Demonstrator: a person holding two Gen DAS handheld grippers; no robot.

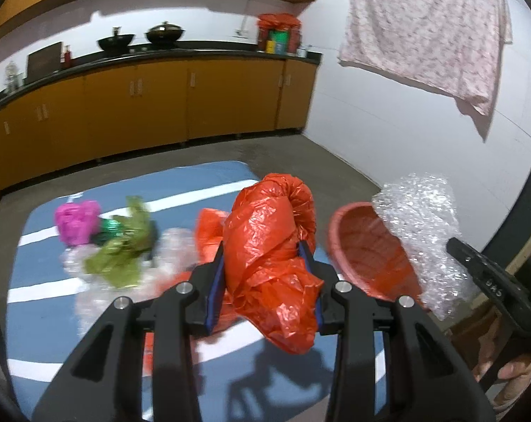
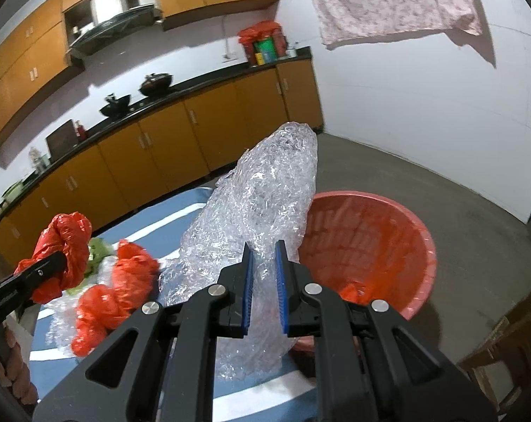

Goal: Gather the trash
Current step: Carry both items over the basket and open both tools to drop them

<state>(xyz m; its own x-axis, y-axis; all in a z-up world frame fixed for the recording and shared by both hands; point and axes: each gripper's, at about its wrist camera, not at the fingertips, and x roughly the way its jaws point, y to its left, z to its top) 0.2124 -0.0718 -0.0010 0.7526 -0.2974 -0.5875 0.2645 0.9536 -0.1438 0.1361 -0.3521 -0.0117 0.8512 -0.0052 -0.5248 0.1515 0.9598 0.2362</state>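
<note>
Right now the left claw (image 1: 267,274) is clamped on a crumpled orange plastic bag (image 1: 269,246), its blue pads pressing the bag from both sides and holding it up off the blue mat (image 1: 47,320) with white stripes. From the left wrist view, the salmon-red basket (image 1: 364,256) sits at about 3 o'clock from that bag, tilted in the fisheye, with the right claw's load just beyond it.

The right claw (image 2: 265,281) is closed tight on a long wad of clear bubble wrap (image 2: 262,197), which stands up between the pads and leans toward 12 o'clock. In the right wrist view the basket (image 2: 420,239) lies at 3 o'clock of the wrap, touching or just behind it, and a scrap of orange plastic (image 2: 351,290) lies inside at the bottom.

More trash rests on the mat: a second orange bag (image 2: 114,295), a green plastic piece (image 1: 125,246), a pink bag (image 1: 75,221) at 9 o'clock, and more clear wrap (image 1: 174,246) among them.

Behind, yellow-brown cabinets (image 1: 160,105) carry a dark tabletop (image 1: 202,51) with 2 woks (image 1: 116,42). A pale floral cloth (image 1: 423,28) hangs at 1 o'clock.
</note>
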